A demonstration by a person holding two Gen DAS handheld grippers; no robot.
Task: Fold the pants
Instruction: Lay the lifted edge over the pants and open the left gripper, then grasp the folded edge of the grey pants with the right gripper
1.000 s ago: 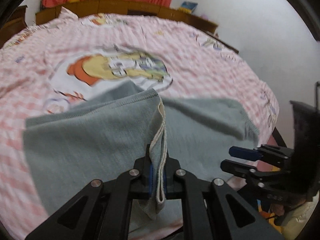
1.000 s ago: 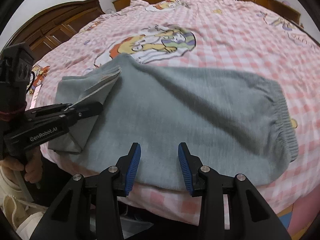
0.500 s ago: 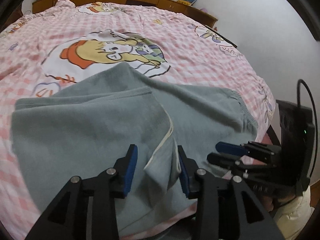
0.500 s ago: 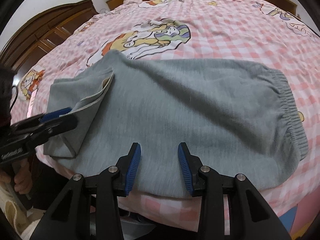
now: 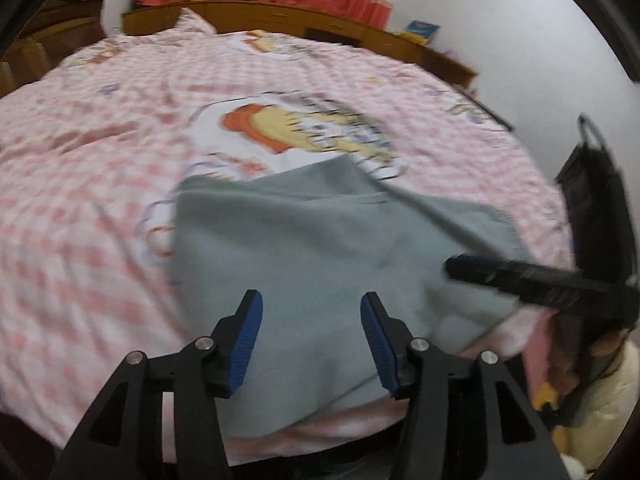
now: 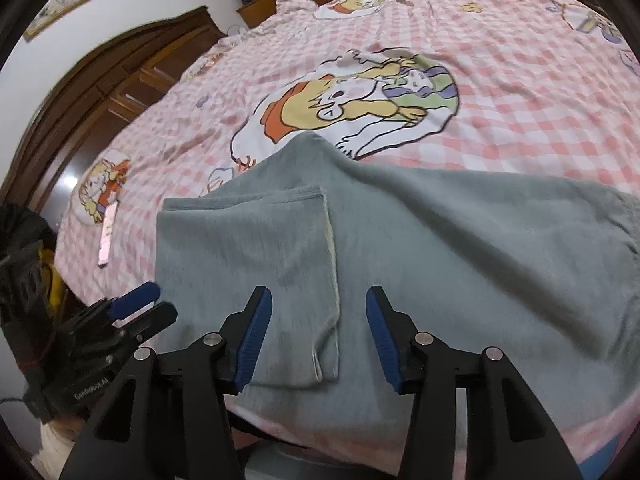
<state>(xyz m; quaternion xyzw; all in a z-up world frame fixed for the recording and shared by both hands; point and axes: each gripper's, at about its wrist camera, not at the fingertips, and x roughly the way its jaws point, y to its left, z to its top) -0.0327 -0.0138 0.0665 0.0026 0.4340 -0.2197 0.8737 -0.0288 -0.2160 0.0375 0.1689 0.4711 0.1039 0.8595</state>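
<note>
While both jaws have just widened, empty, over grey pants (image 6: 440, 240), the left hand-held gripper (image 6: 144, 304) reads "GenRobot.AI".

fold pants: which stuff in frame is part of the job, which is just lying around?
Job:
- grey pants, leg end folded over
- left hand-held gripper, open
- right hand-held gripper, open

Lying about:
- pink phone-like slab on the checked bedsheet
- blue book on headboard shelf

one pants (image 6: 440, 248), two grippers (image 6: 316, 332), one bedspread (image 6: 520, 80)
</note>
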